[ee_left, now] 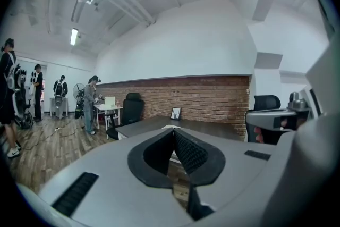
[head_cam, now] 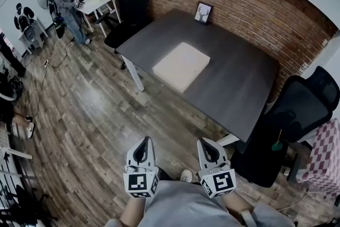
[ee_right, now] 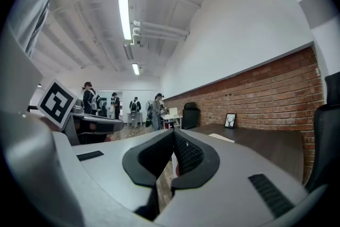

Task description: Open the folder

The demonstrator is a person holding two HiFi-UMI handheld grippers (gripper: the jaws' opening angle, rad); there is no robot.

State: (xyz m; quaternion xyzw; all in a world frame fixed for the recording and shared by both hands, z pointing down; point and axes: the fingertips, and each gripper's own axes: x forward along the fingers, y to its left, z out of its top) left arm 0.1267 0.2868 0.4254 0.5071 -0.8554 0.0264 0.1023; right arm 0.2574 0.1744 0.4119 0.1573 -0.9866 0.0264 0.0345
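While both hand-held grippers hang low over the wood-plank floor (head_cam: 90, 114), well short of the furniture, the cream, flat, rectangular folder (head_cam: 181, 66) lies shut on the dark grey tabletop (head_cam: 234, 77). It sits near the tabletop's edge on the head view's left, its sides roughly square with the tabletop's. Its cover is plain and pale, and one slightly thick edge shows along the near side. A small black-framed picture (head_cam: 203, 13) stands well behind it, by the red brick wall (head_cam: 239, 2). The left hand-held gripper (head_cam: 143, 142) has its ribbed black jaws pressed together on nothing. The right hand-held gripper (head_cam: 206, 144) is likewise closed and empty.
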